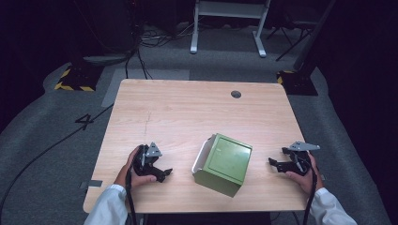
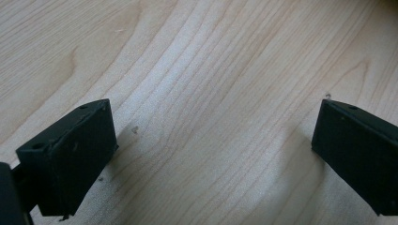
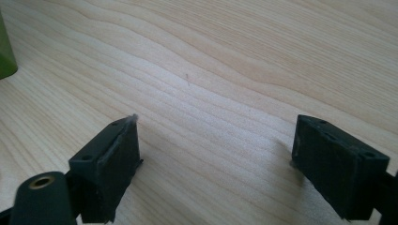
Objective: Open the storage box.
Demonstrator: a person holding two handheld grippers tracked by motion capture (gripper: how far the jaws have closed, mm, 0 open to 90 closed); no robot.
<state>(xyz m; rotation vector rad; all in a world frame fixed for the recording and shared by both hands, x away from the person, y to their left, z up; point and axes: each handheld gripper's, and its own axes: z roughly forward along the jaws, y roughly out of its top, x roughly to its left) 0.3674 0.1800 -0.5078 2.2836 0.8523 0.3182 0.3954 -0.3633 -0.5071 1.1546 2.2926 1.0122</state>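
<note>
I see 1 green box [image 1: 223, 164] on the near half of the desk [image 1: 187, 108], slightly right of centre. It lies turned at an angle to the desk edges, with a recessed square panel facing up and a white part along its left side. In the right tool view, a sliver of the green box [image 3: 6, 51] shows at the left edge.

My left tool [image 1: 159, 172] rests low on the desk to the left of the box, near it but apart from it. A hand [image 1: 133, 171] grips it from behind, with a white sleeve [image 1: 109, 206] entering from the bottom edge. In the left tool view, the left tool [image 2: 213, 154] stands released: its 2 black jaws are set wide apart with bare woodgrain between them, and nothing is held.

My right tool [image 1: 278, 165] sits to the right of the box, also apart from it, with its jaws pointing toward the box. It carries a grey three-cornered plate [image 1: 304, 146] on top. In the right tool view, the right tool [image 3: 216, 154] is likewise released: 2 jaws are spread, with bare desk between them.

A round dark grommet [image 1: 236, 94] sits near the far edge of the desk. Beyond the desk, the grey floor [image 1: 56, 140] carries cables and a painted mark reading 4 [image 1: 86, 121].
</note>
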